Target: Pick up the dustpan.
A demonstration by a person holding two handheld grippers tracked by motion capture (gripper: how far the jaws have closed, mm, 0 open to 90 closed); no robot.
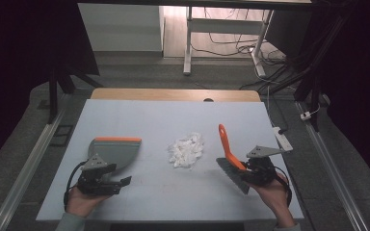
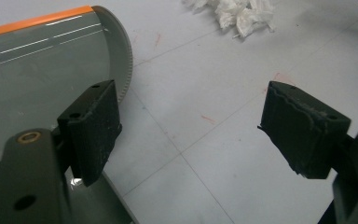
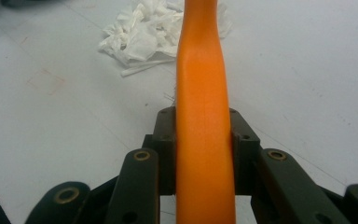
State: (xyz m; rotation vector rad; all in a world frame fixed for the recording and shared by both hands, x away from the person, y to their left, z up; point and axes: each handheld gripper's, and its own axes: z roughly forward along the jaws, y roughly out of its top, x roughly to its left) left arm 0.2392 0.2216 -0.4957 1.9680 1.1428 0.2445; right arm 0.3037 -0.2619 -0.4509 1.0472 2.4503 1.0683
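A grey dustpan [image 1: 115,150] with an orange edge lies on the left of the white table [image 1: 164,120]; its pan [image 2: 42,70] fills the upper left of the left gripper view. My left gripper [image 1: 120,183] hovers just in front of it, open, its fingers [image 2: 93,130] spread with nothing between them. A pile of crumpled white paper scraps [image 1: 187,149] sits mid-table, and the scraps [image 2: 235,11] also appear ahead of the left gripper. My right gripper [image 1: 250,168] is shut on the orange handle [image 3: 203,93] of a hand brush [image 1: 229,149], whose dark bristles [image 1: 232,175] point down-left. The scraps [image 3: 144,32] lie beyond the handle.
A white power strip [image 1: 283,137] lies at the table's right edge. Desk legs and cables [image 1: 231,43] stand on the floor behind the table. Metal rails run along both sides. Bare tabletop stretches between the dustpan and the paper pile.
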